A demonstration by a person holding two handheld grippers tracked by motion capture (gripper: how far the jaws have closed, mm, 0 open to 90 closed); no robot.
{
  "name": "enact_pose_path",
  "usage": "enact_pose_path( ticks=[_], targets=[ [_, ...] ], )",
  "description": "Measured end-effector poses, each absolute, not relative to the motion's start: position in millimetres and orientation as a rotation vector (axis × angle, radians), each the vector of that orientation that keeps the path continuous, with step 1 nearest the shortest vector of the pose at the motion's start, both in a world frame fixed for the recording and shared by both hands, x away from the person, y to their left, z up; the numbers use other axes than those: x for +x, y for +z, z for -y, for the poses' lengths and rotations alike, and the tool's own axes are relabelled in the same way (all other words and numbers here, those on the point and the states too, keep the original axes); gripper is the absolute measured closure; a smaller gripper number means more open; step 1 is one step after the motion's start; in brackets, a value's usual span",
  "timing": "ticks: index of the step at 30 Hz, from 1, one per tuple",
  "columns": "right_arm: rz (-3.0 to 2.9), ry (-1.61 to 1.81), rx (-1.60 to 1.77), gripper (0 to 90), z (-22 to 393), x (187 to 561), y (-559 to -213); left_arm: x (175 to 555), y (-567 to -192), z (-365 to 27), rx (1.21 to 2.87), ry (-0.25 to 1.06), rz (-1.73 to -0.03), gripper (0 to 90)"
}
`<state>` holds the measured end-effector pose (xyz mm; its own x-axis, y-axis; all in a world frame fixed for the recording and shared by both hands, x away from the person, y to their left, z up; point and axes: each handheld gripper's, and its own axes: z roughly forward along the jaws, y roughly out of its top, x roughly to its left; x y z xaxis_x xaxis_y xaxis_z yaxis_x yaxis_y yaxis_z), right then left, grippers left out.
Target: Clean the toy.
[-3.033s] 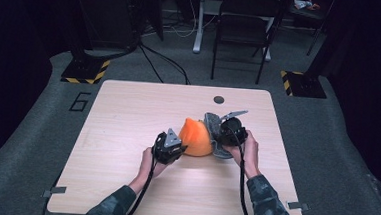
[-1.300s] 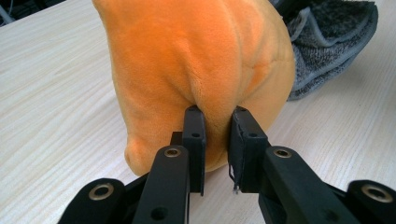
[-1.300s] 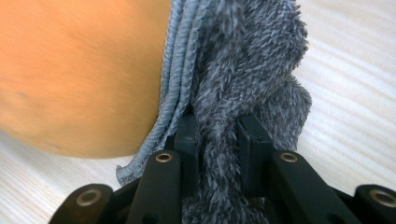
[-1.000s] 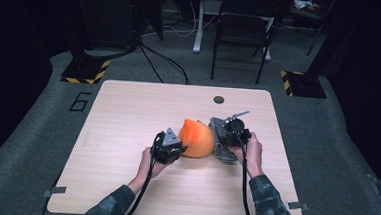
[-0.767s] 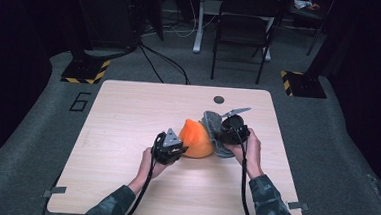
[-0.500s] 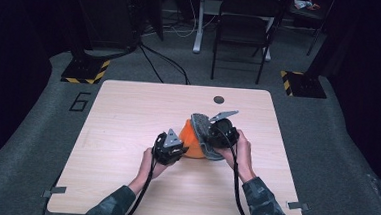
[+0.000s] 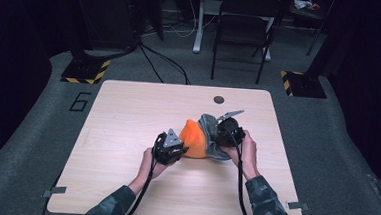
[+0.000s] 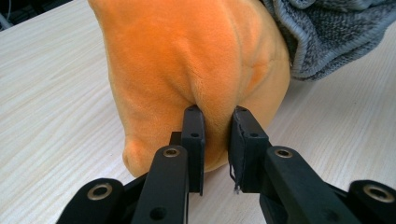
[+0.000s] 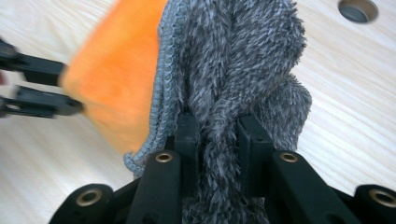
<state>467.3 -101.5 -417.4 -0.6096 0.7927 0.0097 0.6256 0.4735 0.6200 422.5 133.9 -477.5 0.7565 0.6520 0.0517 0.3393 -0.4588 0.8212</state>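
Both hand-held grippers pinching soft items mid-desk.
Nearest us, left hand-held gripper (image 7: 176, 147) pinches a fold of the orange plush (image 8: 196, 60); right hand-held gripper (image 7: 223, 135) pinches the grey cloth (image 9: 243, 70). We see the plush on the desk (image 7: 128, 113) at its middle, the cloth draped against its right side, touching. Farther back a desk hole (image 7: 219, 99), then a chair (image 7: 243, 25).
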Motion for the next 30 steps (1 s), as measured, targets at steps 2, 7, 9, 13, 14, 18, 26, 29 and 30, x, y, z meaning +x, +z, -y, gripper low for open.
enact_pose_path(
  ticks=[2, 7, 9, 13, 14, 18, 26, 29, 30],
  targets=[
    [-2.45, 0.842, 1.241, 73.0, 106, 471, -421, 422, -477, -134, 2.085, 0.459, -0.743, 77.1],
    [-2.446, 0.759, 1.316, 73.0, 115, 478, -436, 423, -478, -134, 2.084, 0.459, -0.743, 76.9],
    [-2.444, 0.745, 1.325, 72.9, 116, 480, -440, 423, -478, -134, 2.084, 0.459, -0.743, 76.9],
    [-2.447, 0.696, 1.381, 72.9, 120, 486, -460, 423, -478, -134, 2.085, 0.458, -0.744, 76.8],
    [-2.447, 0.696, 1.381, 72.9, 120, 486, -460, 423, -478, -134, 2.085, 0.458, -0.744, 76.8],
    [-2.473, 0.637, 1.392, 72.9, 119, 490, -474, 423, -478, -134, 2.081, 0.46, -0.745, 76.8],
    [-2.438, 0.646, 1.343, 72.9, 120, 484, -452, 425, -479, -138, 2.077, 0.449, -0.765, 76.6],
    [-2.403, 0.724, 1.313, 73.0, 121, 478, -432, 425, -479, -138, 2.077, 0.45, -0.767, 76.6],
    [-2.402, 0.753, 1.307, 73.0, 120, 476, -425, 425, -479, -137, 2.072, 0.455, -0.767, 76.5]
  ],
)
